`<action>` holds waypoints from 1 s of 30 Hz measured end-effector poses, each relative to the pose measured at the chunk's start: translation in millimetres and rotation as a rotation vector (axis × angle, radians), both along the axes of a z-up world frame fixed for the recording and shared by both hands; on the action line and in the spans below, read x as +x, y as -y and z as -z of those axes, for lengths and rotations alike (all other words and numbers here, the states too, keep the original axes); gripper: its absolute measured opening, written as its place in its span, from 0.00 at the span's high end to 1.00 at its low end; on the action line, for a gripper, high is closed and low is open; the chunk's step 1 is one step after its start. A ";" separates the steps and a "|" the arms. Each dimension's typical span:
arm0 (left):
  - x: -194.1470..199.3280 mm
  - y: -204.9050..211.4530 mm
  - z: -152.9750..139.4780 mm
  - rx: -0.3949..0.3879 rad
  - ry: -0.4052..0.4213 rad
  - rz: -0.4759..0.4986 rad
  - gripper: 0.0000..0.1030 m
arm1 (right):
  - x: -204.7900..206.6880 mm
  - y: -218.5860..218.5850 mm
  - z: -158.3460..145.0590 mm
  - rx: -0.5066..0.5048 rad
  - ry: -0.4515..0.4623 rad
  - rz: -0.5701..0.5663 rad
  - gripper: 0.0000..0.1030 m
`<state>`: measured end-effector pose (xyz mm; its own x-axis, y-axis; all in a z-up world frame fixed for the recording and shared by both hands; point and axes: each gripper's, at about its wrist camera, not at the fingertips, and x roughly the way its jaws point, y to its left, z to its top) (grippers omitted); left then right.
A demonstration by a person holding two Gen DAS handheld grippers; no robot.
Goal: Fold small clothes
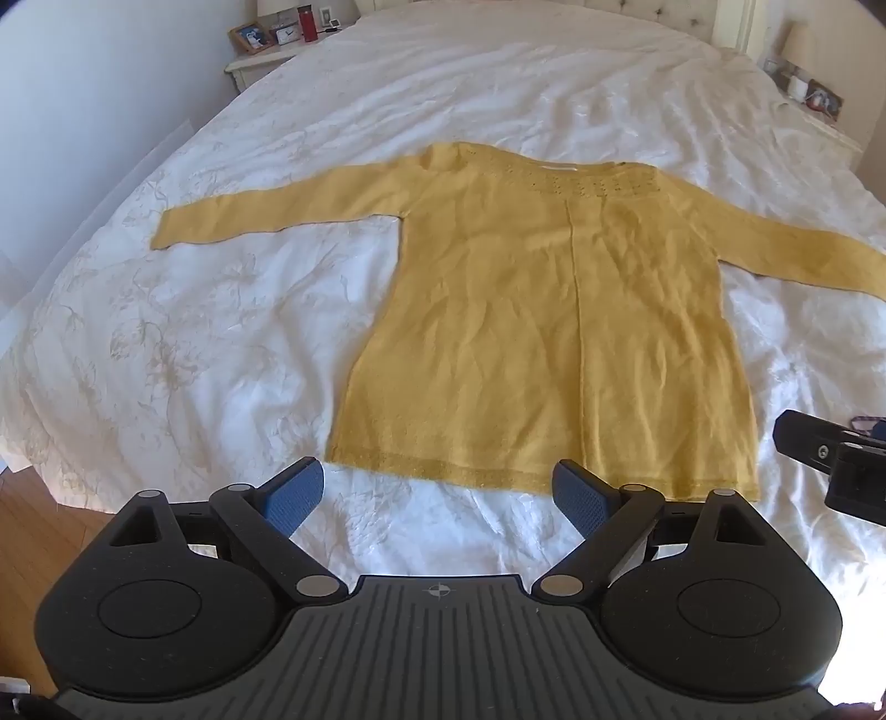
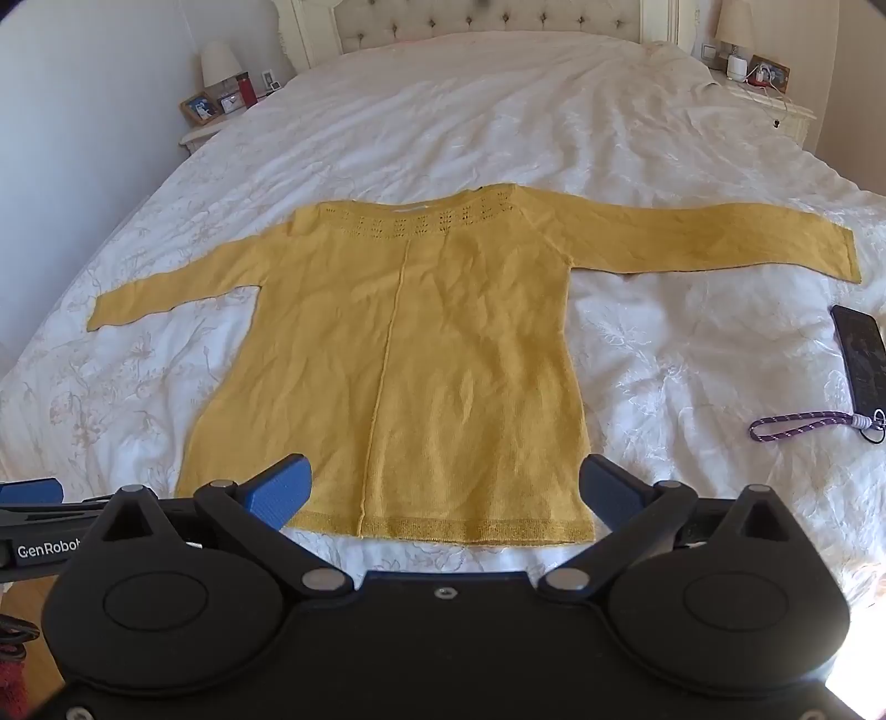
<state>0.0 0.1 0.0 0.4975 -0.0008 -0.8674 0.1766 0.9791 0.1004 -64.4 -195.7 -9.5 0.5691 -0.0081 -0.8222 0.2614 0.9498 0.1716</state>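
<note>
Looking from the left, you have a nightstand [image 2: 221, 124] with a lamp [image 2: 220, 63], a picture frame [image 2: 199, 108] and a red bottle [image 2: 243, 91] beside the bed [image 2: 498, 111]. Your left gripper [image 1: 437, 495] hangs over the near edge of the bed with its jaws wide apart and nothing between them, its blue pads [image 1: 296, 495] just short of the sweater's hem.

The yellow sweater [image 2: 421, 354] lies flat on the white cover in the middle of the bed, neck toward the headboard [image 2: 487, 19], hem toward you, both sleeves spread out to the sides. A seam runs down its middle and a band of small holes trims the neckline.

Your right gripper [image 2: 446, 490] is also spread wide and empty, with the hem lying between its pads in the right wrist view; neither touches the cloth. Right of the sweater, well apart from it, a phone [image 2: 861, 360] lies on the cover with a purple strap [image 2: 797, 431]. A second nightstand [image 2: 786, 113] stands at the far right.
</note>
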 end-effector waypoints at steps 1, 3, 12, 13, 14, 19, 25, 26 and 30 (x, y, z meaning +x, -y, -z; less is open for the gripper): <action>-0.2 -0.8 -0.1 -0.008 0.009 0.002 0.12 | 0.0 0.2 0.5 0.000 -0.001 0.000 0.01; 0.1 -0.9 0.4 -0.006 0.006 0.003 0.12 | 2.2 -0.9 -0.3 -0.001 -0.006 0.001 0.01; 0.0 -0.6 1.4 -0.001 0.001 0.004 0.12 | 7.0 -2.9 0.9 -0.002 -0.018 -0.004 0.01; -0.1 -0.6 1.4 -0.002 0.001 0.003 0.12 | 7.3 -3.0 1.0 -0.002 -0.018 -0.004 0.01; -0.1 -0.5 1.4 -0.002 0.002 0.002 0.12 | 7.1 -3.0 1.1 -0.002 -0.018 -0.004 0.01; -0.1 -0.5 1.5 -0.002 0.001 0.002 0.12 | 9.4 -4.1 2.2 -0.001 -0.022 -0.004 0.01; 6.3 -7.7 10.9 -0.006 -0.006 0.001 0.12 | 15.9 -7.4 4.9 -0.003 -0.035 -0.009 0.01; 7.6 -7.6 12.8 -0.006 -0.012 0.000 0.12 | 17.0 -8.4 5.1 -0.004 -0.035 -0.010 0.01; 12.3 -7.3 13.3 -0.004 -0.075 0.004 0.12 | 20.0 -9.3 6.5 -0.002 -0.041 -0.009 0.01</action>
